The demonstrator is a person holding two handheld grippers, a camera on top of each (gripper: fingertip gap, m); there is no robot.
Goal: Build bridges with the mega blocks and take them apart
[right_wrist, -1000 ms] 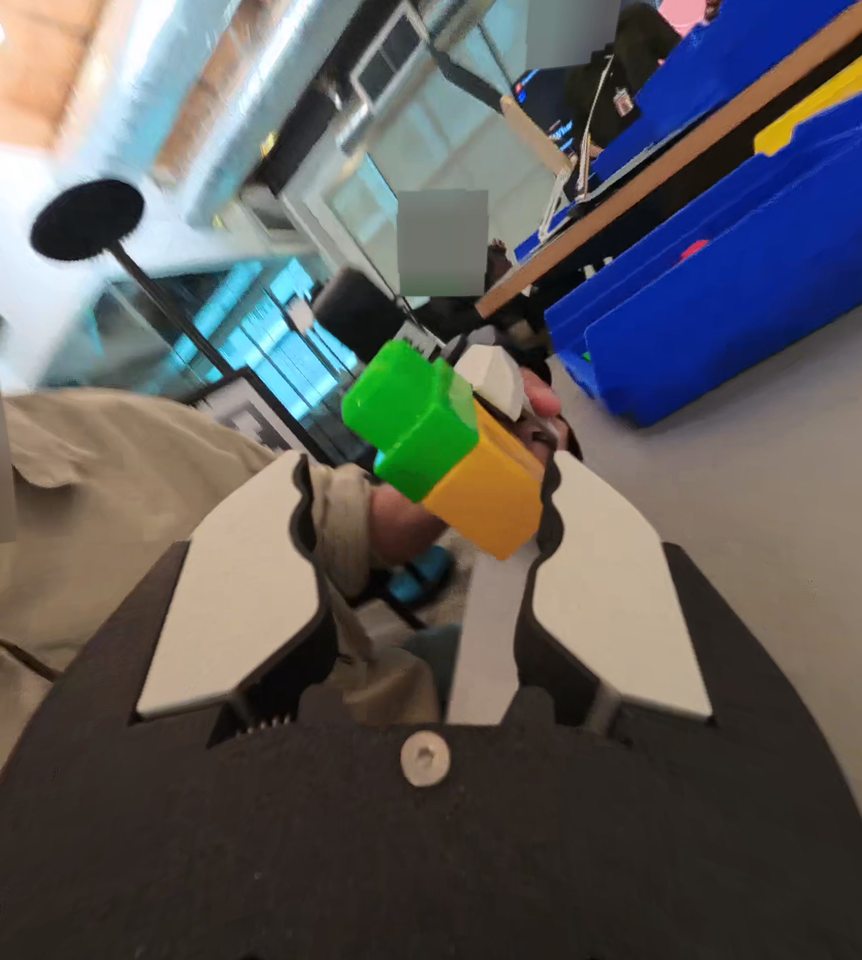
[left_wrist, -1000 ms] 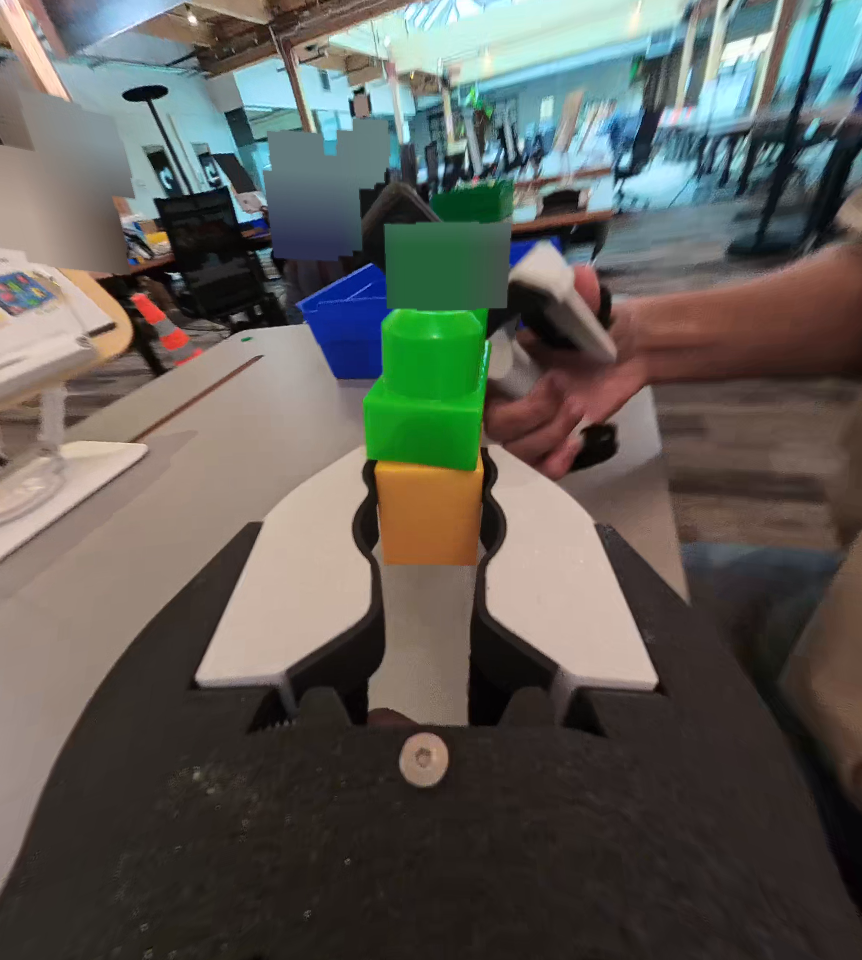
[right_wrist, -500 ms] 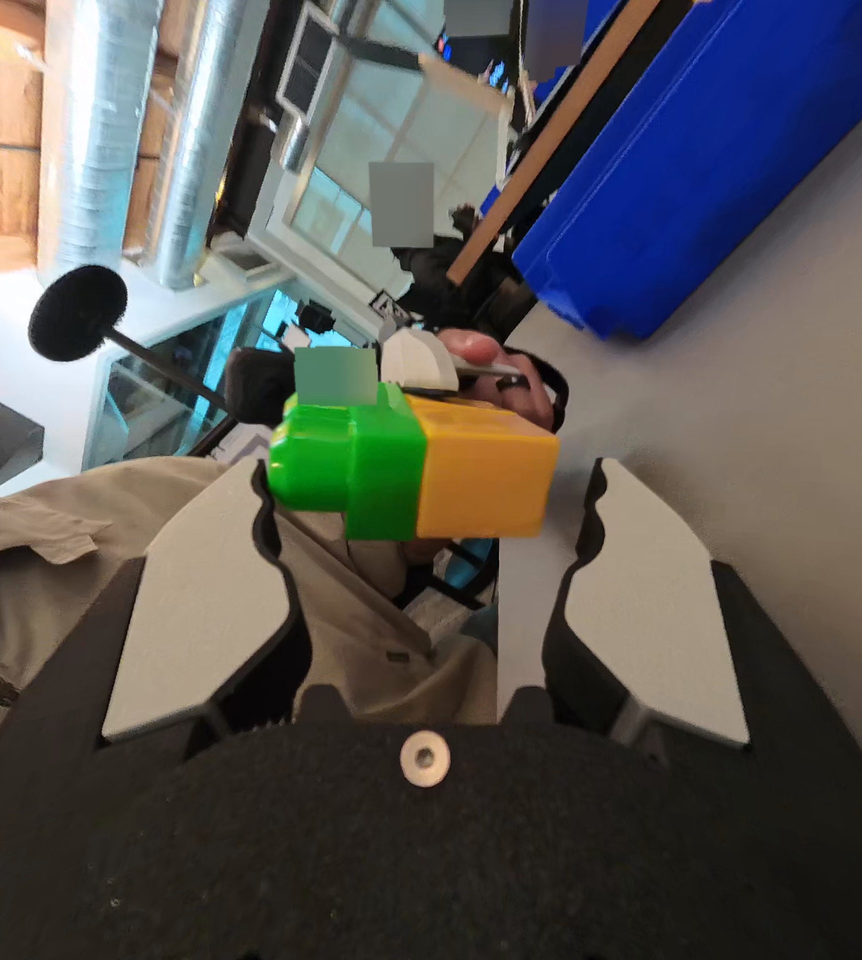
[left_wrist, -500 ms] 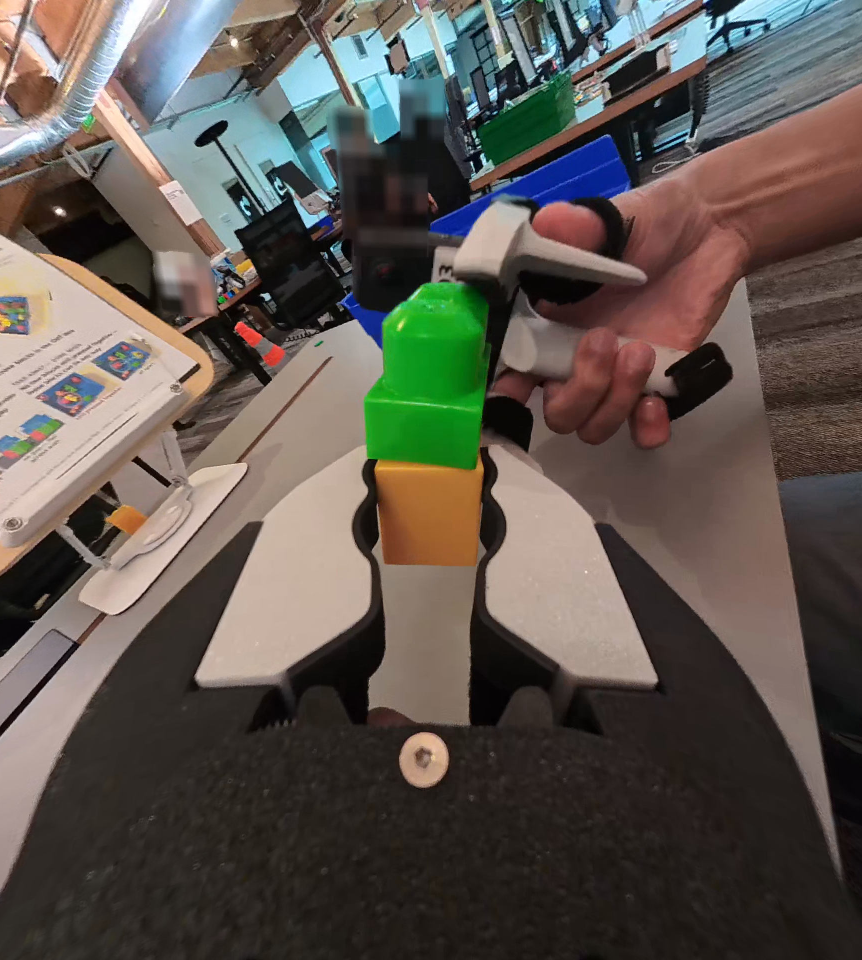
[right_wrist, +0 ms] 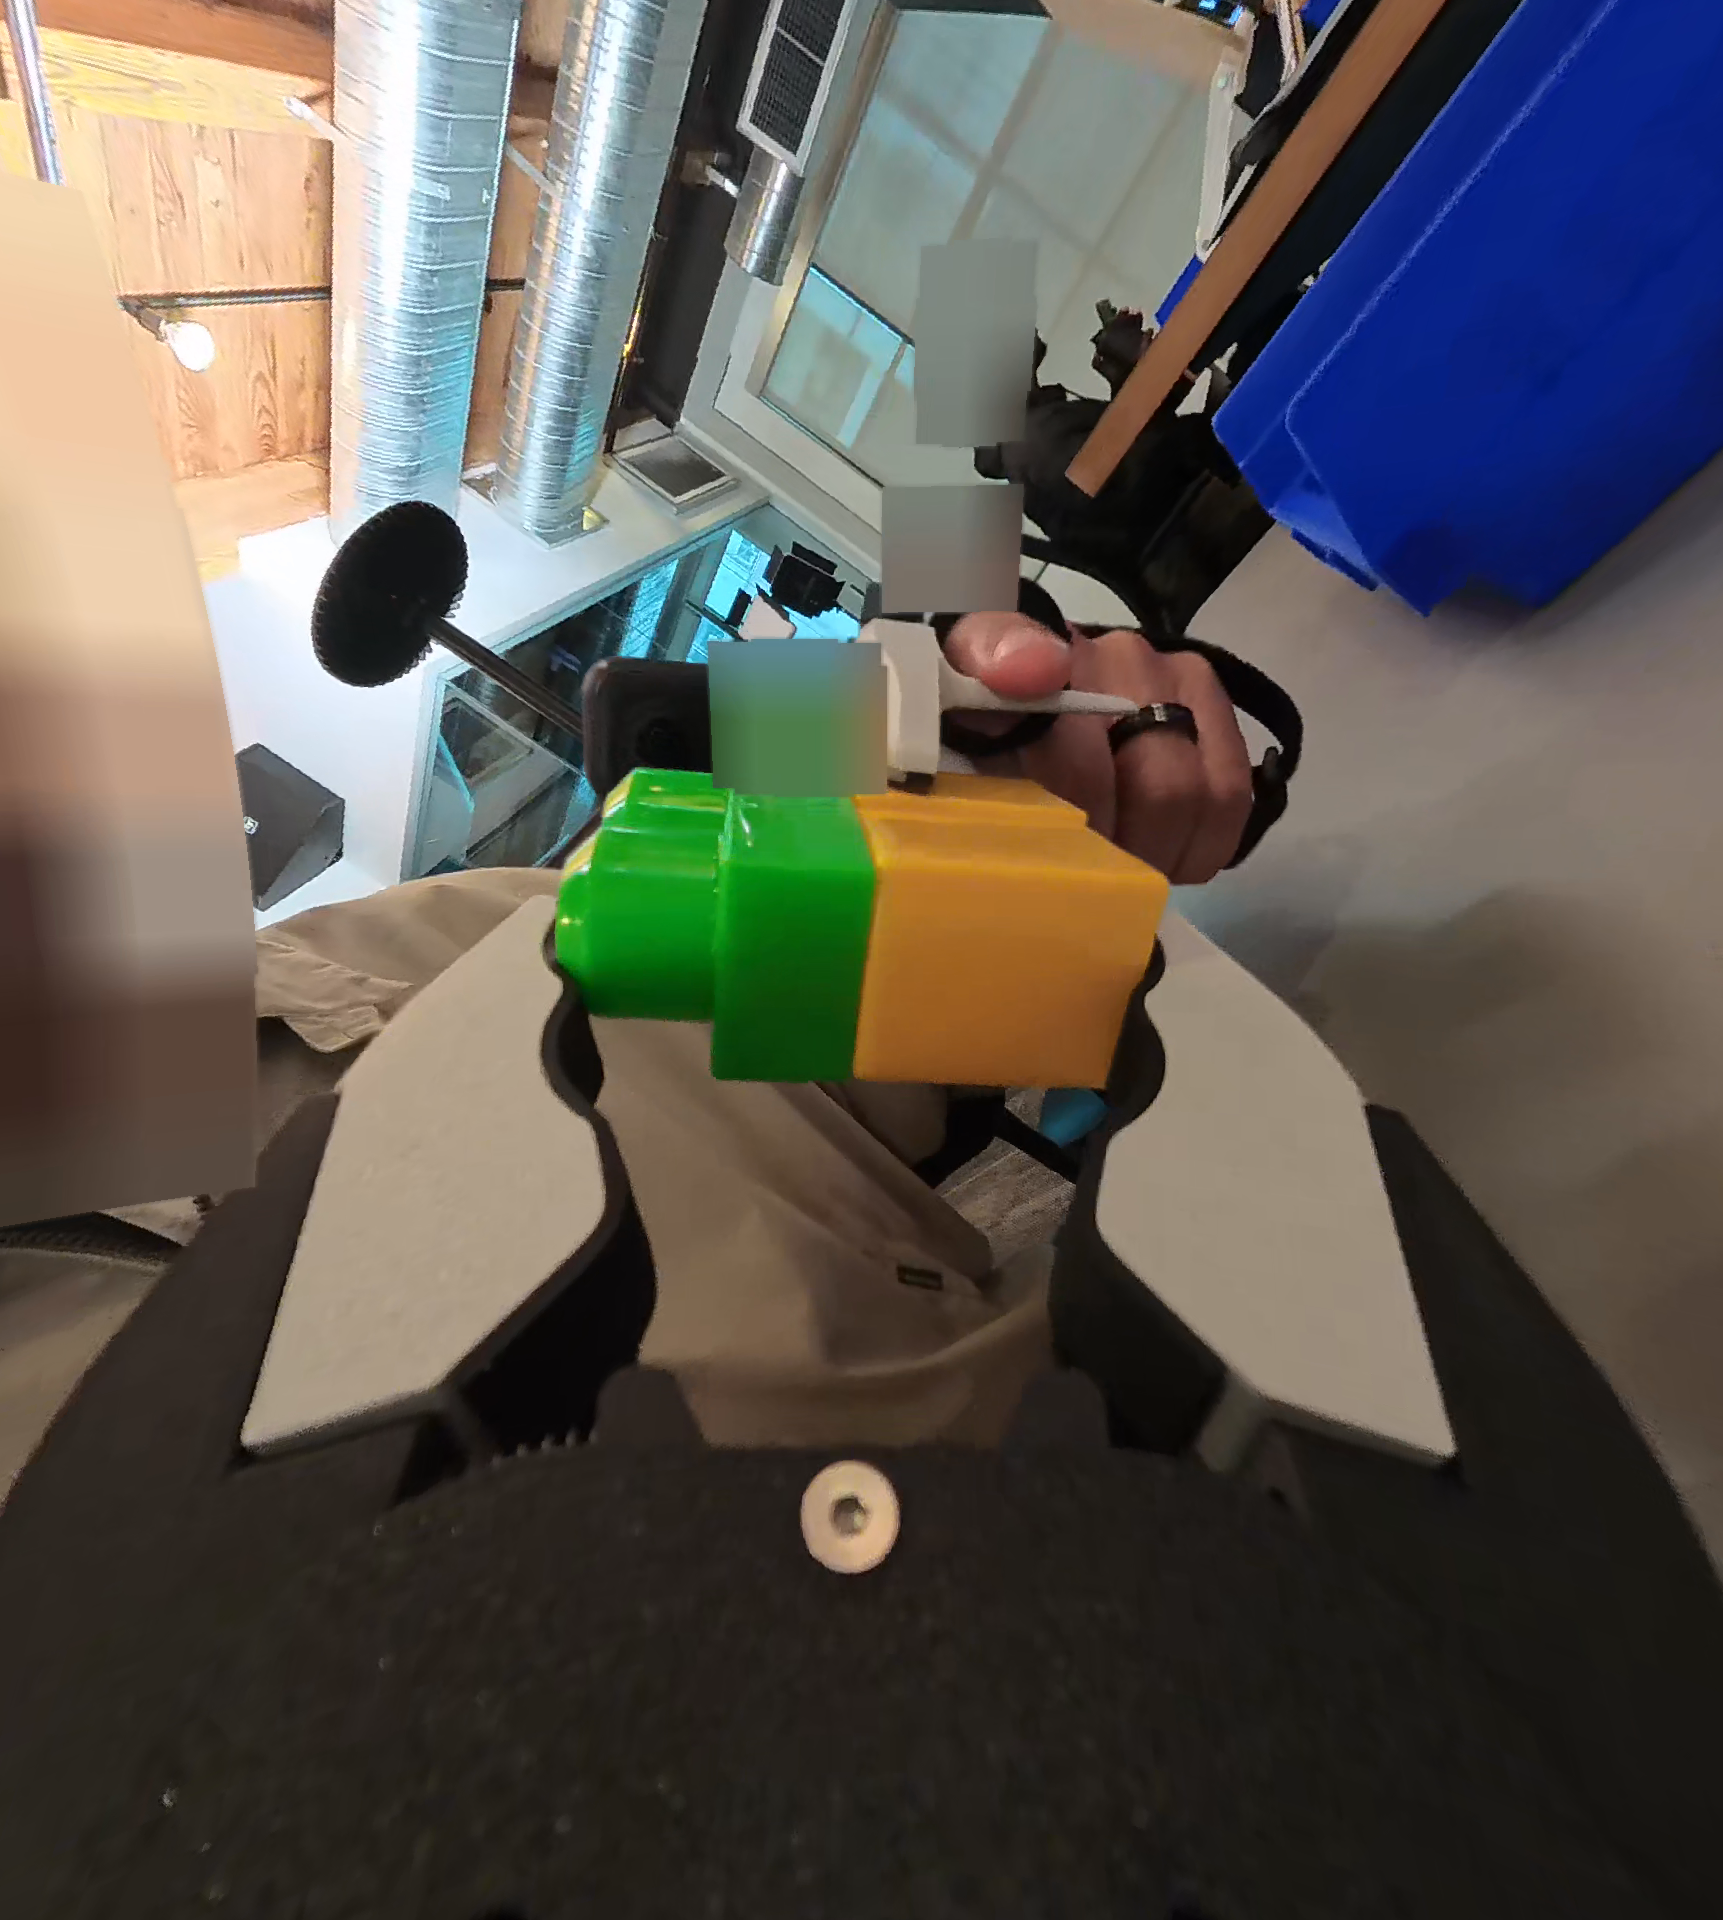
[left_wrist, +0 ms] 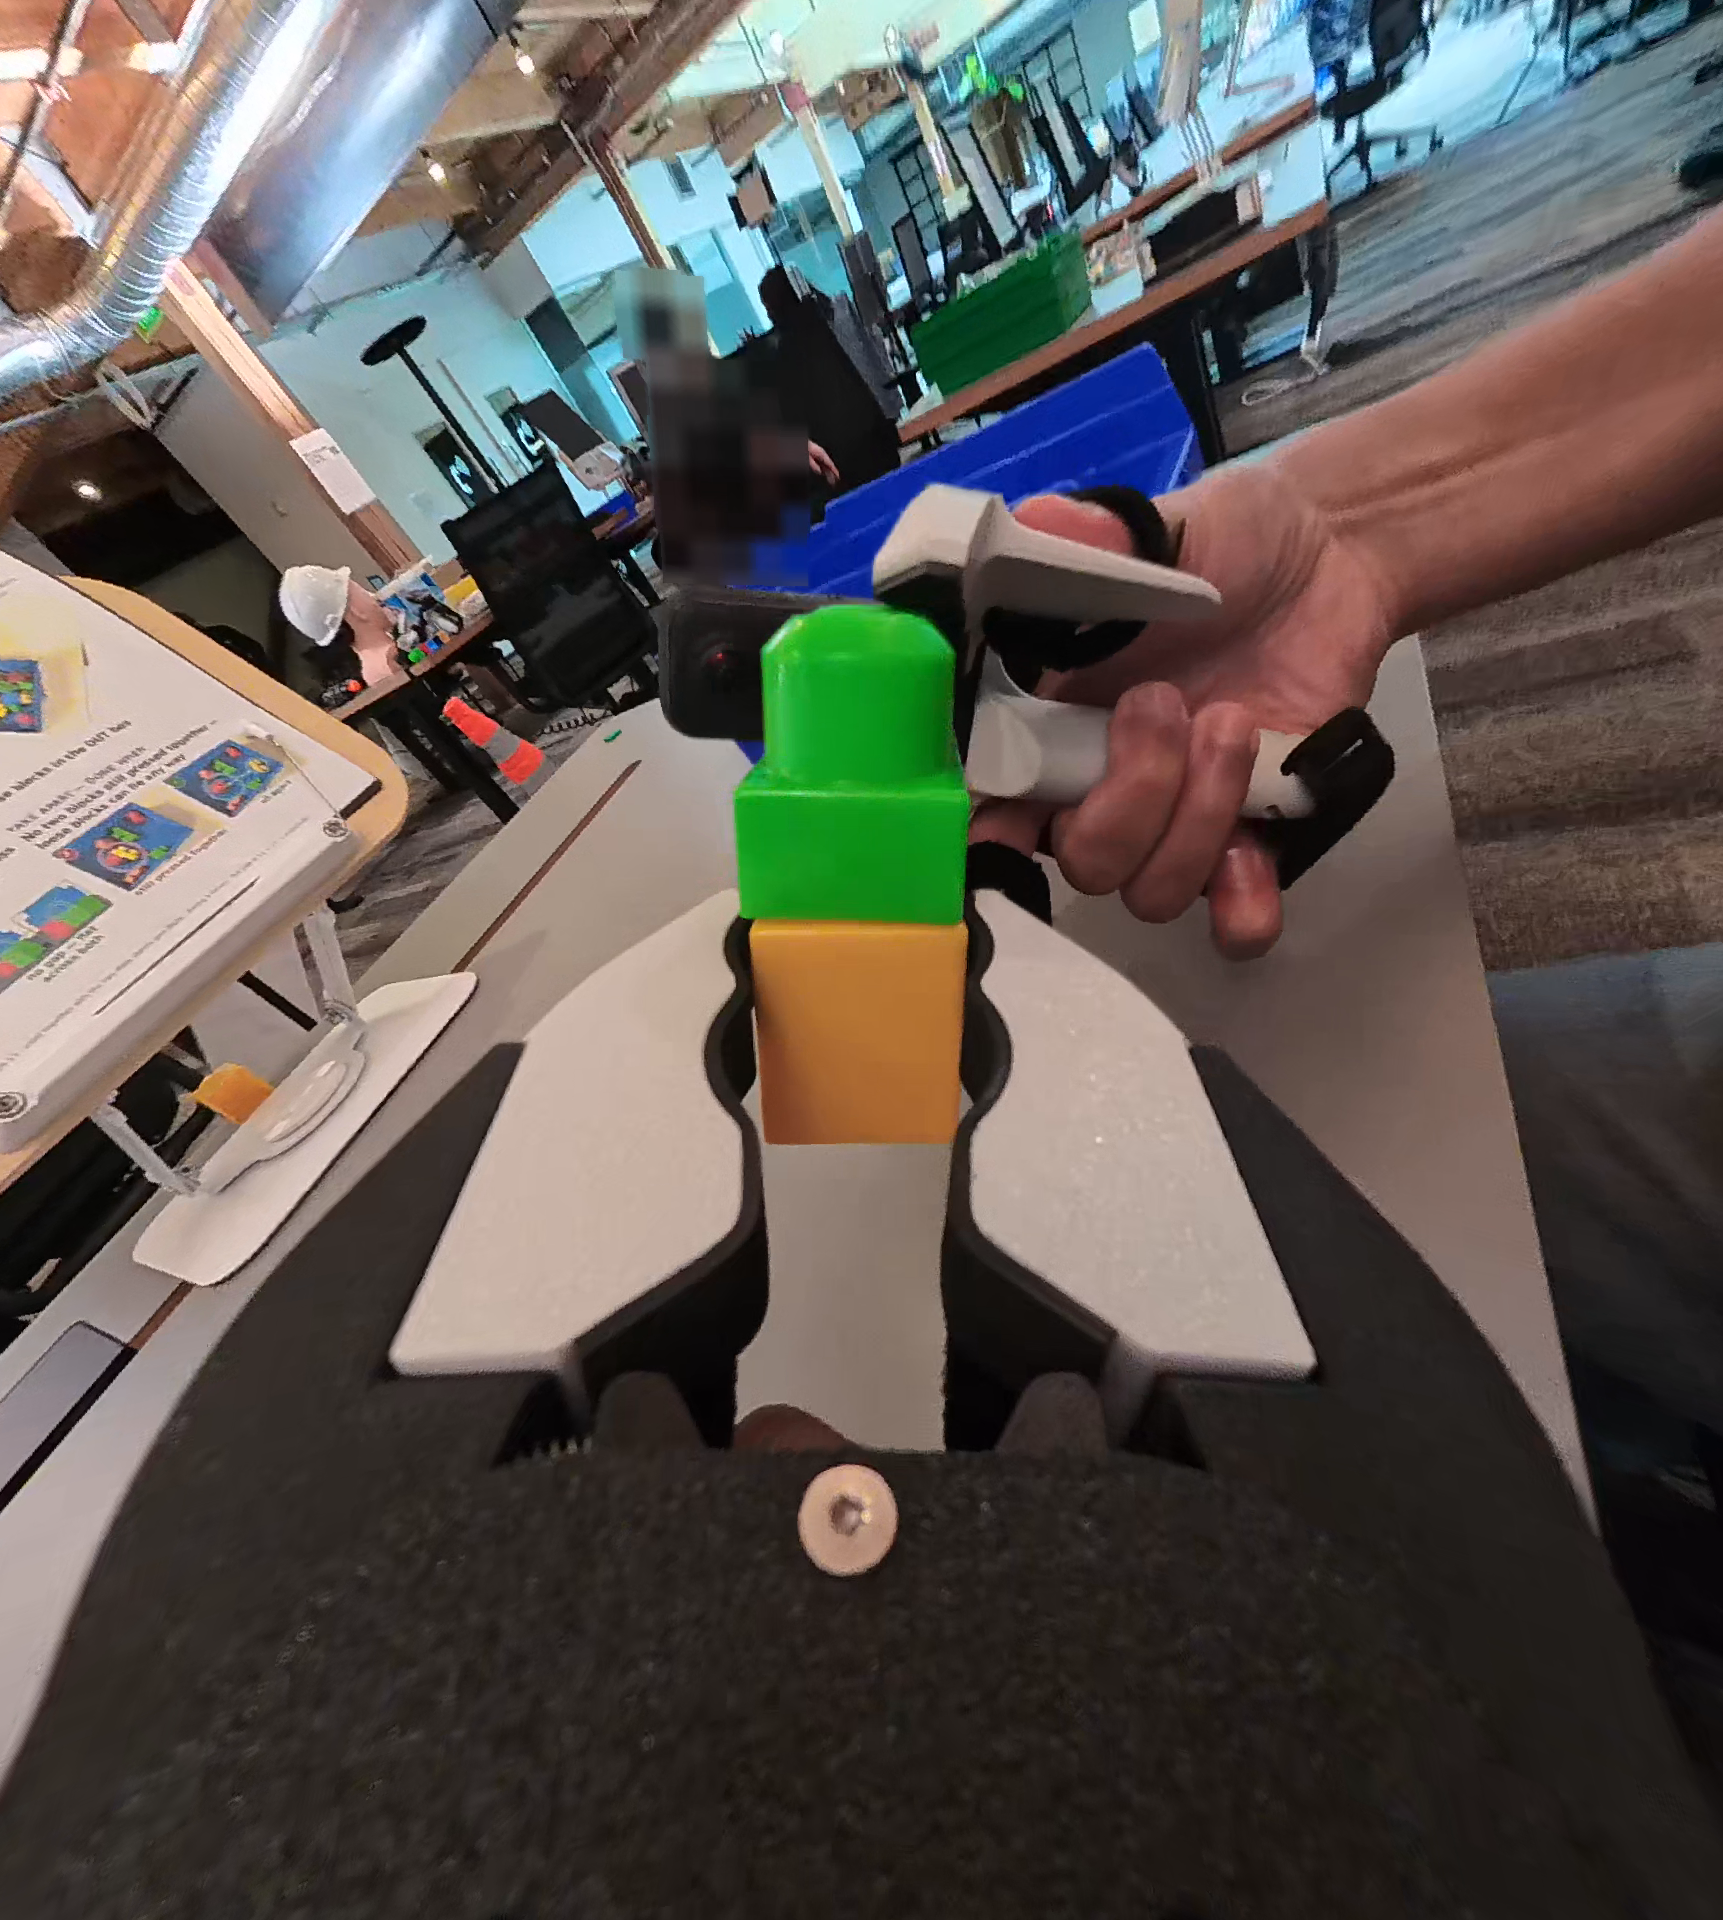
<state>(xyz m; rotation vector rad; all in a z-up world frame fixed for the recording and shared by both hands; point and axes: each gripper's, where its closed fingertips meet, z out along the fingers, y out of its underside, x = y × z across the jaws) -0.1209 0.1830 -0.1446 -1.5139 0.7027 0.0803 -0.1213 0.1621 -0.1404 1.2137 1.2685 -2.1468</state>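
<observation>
Left tool (left_wrist: 857, 1023) on yellow block (left_wrist: 857, 1034)

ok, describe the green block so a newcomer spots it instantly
Start at the left gripper, held above the grey table. Its fingers clamp an orange block; the green block is pressed onto that one's far end. It alone shows a rounded stud.

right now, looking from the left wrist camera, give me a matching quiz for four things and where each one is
Things:
1. green block
2. orange block
3. blue bin
4. instruction board

Places:
A. clamped between the left gripper jaws
B. stuck on the orange block, beyond the jaws
C. propped up at the left
D. at the table's far end

Pairs: 1-B, 2-A, 3-D, 4-C
</observation>
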